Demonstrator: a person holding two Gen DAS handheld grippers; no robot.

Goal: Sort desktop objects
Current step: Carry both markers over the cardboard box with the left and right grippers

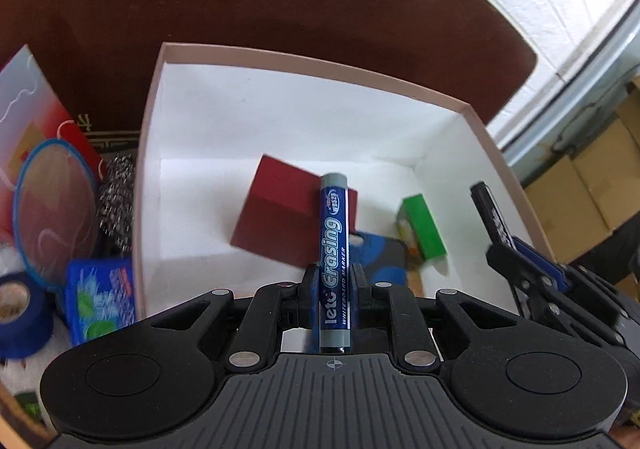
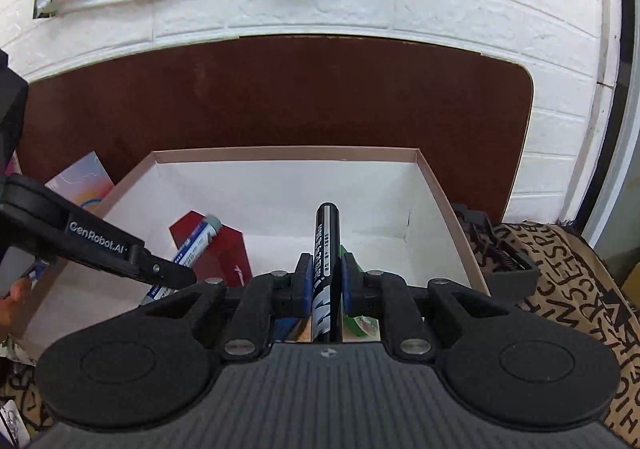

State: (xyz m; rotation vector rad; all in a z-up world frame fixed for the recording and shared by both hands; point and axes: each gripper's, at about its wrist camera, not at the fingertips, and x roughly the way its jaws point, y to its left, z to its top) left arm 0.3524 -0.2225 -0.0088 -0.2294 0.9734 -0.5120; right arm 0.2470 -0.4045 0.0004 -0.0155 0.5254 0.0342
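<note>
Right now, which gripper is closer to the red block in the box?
Left. The left gripper, shut on the blue whiteboard marker, hovers right over the red block; the right gripper, clamping the black marker, sits further right.

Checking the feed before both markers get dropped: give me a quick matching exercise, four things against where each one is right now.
Things:
1. blue whiteboard marker
2. black marker
3. red block
4. blue tape roll

Places:
A. on the floor of the white box
B. clamped in the right gripper
C. outside the box, on its left
D. clamped in the left gripper

Pairs: 1-D, 2-B, 3-A, 4-C
</note>
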